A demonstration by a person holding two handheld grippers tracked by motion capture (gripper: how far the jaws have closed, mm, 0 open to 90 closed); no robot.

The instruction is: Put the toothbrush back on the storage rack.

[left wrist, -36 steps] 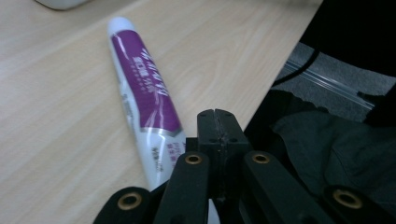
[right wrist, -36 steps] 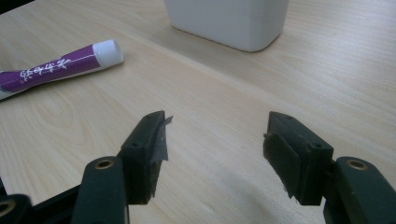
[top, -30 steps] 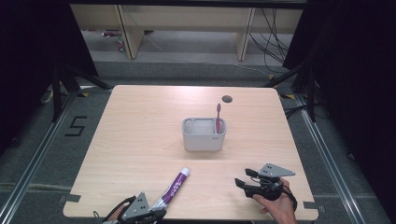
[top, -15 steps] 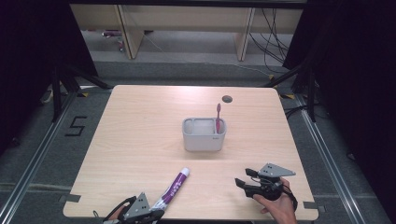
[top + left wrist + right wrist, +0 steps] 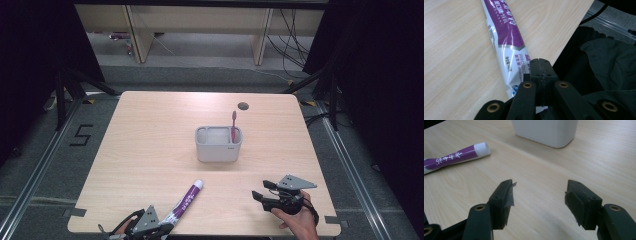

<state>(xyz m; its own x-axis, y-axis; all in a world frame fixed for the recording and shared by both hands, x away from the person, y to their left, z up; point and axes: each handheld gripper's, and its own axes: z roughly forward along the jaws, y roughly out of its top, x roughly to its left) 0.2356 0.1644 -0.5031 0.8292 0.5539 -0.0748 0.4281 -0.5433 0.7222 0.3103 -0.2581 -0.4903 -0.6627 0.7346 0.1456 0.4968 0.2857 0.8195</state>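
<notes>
A purple and white toothpaste tube (image 5: 187, 200) lies slanted near the table's front edge, cap pointing toward the grey holder (image 5: 218, 145). A pink toothbrush (image 5: 233, 125) stands upright in the holder's right compartment. My left gripper (image 5: 166, 226) sits at the front edge over the tube's flat tail; in the left gripper view its jaws (image 5: 539, 63) are pressed together above the tube (image 5: 501, 32), with nothing visibly between them. My right gripper (image 5: 261, 190) rests low at the front right, open and empty (image 5: 539, 195), facing the holder (image 5: 546, 131) and the tube's cap end (image 5: 456, 156).
The light wooden table (image 5: 150, 130) has a round cable hole (image 5: 243, 106) at the back. Dark cloth (image 5: 609, 57) hangs below the front edge beside my left gripper. Shelving and cables stand on the floor behind the table.
</notes>
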